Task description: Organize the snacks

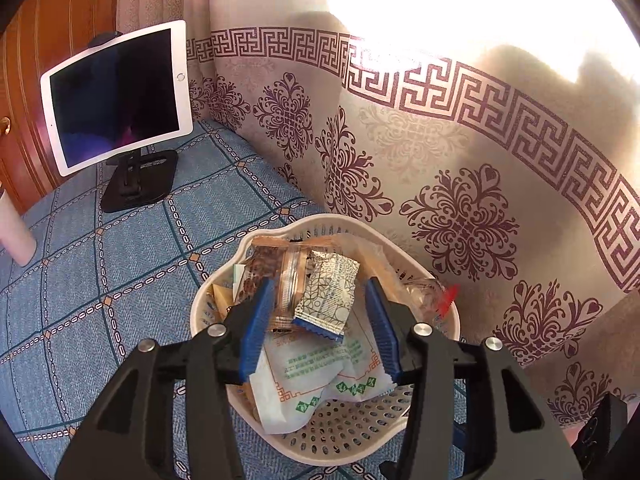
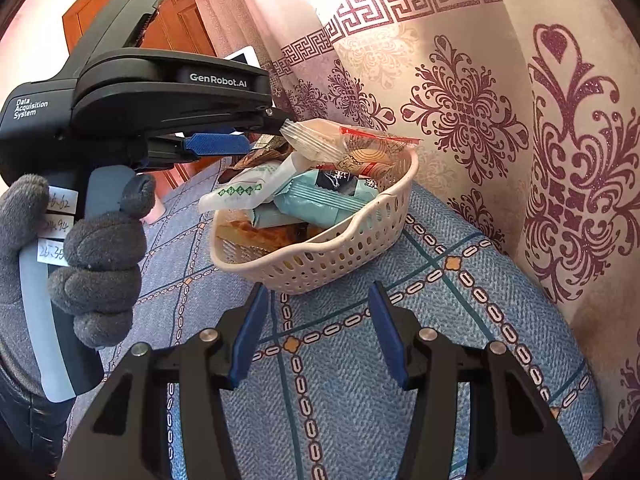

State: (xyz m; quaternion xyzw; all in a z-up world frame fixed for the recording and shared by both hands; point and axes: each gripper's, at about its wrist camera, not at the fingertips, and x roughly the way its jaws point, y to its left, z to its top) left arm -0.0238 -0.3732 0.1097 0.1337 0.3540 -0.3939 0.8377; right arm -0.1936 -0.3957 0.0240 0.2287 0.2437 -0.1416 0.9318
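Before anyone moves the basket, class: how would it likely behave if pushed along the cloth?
The basket looks like thin perforated plastic, so probably light. Snack packets heap above its rim, so a quick shove may spill some. The woven tablecloth might drag or bunch.

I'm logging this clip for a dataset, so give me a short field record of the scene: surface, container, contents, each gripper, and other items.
surface: blue patterned tablecloth
container: cream perforated basket, piled with wrapped snacks
top snacks: white green-print packet; teal packet
left gripper: open, over the basket, touching no packet
right gripper: open, empty, short of the basket
other: tablet on stand; curtain
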